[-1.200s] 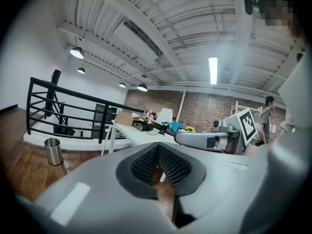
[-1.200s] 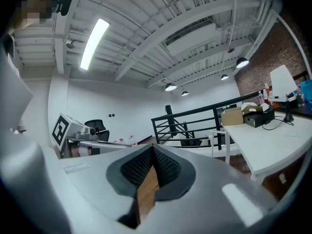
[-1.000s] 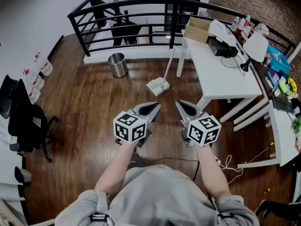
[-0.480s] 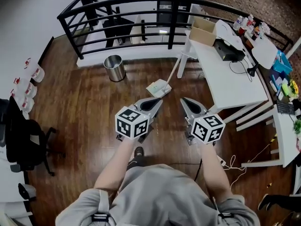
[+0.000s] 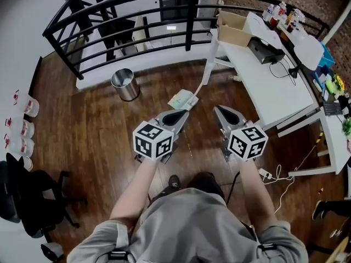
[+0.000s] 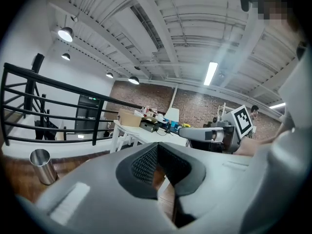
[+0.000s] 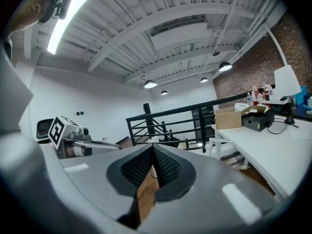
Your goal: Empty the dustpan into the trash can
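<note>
Head view:
- Dark wood plank floor [image 5: 93, 130], glossy.
- Black metal railing [image 5: 137, 4] across the far side, on a white base.
- White table [image 5: 263, 86] at far right, carrying an open cardboard box [image 5: 233, 29], black equipment and cables.
- Black office chair [image 5: 22, 196] at near left.
- White cord [image 5: 277, 182] loose on the floor at near right.
- Trash can [image 5: 125, 84]: round, bare metal, upright on the floor near the railing base.
- Dustpan [image 5: 182, 99]: pale, flat on the floor, right of the trash can and apart from it. Long white handle rising toward the table's far-left corner.
- Left gripper [image 5: 180, 114]: jaws closed, tips just short of the dustpan, nothing held.
- Right gripper [image 5: 219, 109]: jaws closed and empty, beside the left one and apart from the dustpan.

Left gripper view:
- Ribbed pads pressed together at the tips [image 6: 157, 147], nothing between them.
- Trash can [image 6: 41, 165] low at left, in front of the railing.
- Table in the middle distance.
- Brick wall [image 6: 195, 106] beyond.
- Exposed white ceiling with hanging lamps and a strip light.
- Dustpan not made out here.

Right gripper view:
- Pads shut tip to tip [image 7: 153, 150], only floor showing below the seam.
- Railing [image 7: 185, 118] ahead.
- Table and cardboard box at right.
- White wall at left, brick at far right.
</note>
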`<state>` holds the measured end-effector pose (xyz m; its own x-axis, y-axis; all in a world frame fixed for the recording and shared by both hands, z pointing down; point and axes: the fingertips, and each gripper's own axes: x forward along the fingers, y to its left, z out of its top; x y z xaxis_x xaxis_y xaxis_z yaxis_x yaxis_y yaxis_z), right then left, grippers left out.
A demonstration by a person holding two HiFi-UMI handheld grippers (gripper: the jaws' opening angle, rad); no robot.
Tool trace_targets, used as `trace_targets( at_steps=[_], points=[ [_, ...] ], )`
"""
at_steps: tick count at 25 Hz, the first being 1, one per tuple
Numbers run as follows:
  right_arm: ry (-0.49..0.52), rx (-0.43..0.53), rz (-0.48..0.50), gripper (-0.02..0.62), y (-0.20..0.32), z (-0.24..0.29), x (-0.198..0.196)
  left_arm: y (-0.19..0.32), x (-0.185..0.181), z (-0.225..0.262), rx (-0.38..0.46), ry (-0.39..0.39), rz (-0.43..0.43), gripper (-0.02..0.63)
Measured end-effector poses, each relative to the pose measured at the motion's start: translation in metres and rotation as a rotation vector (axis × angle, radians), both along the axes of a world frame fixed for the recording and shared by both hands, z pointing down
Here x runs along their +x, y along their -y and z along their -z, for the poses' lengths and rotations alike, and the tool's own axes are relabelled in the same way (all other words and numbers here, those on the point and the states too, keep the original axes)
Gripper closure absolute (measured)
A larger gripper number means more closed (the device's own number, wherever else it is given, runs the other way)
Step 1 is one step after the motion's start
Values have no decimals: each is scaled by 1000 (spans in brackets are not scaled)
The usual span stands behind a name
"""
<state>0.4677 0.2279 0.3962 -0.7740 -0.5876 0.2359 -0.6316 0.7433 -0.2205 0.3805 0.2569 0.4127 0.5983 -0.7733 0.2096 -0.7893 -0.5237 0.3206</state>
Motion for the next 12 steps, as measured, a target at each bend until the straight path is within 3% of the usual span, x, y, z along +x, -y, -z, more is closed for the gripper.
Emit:
trace_targets(
  at_steps=[6,12],
  points=[
    [-11,-32,-30,597,44,-19,-12,46,-9,-18,-30,-11,-37,601],
    [-23,-24,-40,597,122,-37,-20,119,-25,-37,-48,5,-24,601]
  ],
)
